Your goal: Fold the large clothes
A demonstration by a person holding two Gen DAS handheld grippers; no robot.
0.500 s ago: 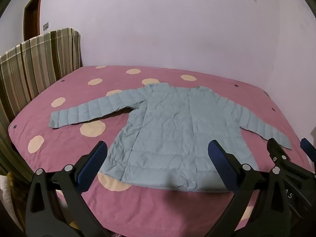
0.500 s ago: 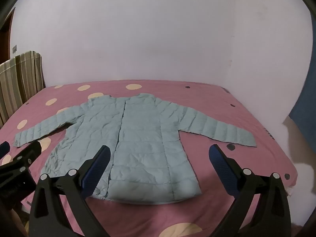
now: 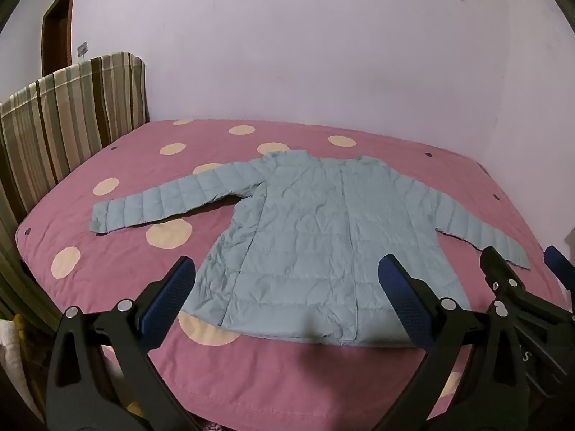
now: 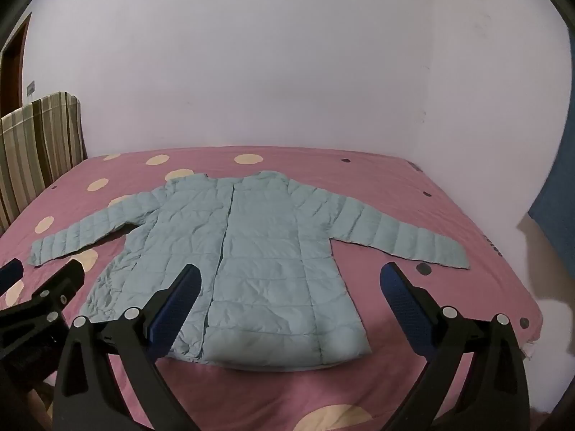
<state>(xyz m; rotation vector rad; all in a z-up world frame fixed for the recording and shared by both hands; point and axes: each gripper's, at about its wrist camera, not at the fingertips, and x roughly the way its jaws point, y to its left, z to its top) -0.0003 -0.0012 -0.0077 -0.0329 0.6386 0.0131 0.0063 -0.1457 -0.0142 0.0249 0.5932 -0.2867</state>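
Pale-blue quilted jacket was laid flat on the bed, unfolded; left gripper and right gripper, both spread empty, were held near its hem; probably a sleeve needed grasping next.

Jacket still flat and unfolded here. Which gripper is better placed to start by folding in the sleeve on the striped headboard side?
Left, probably. The left gripper, open, hangs nearer that sleeve of the jacket; the right gripper, also open, hangs toward the other sleeve.
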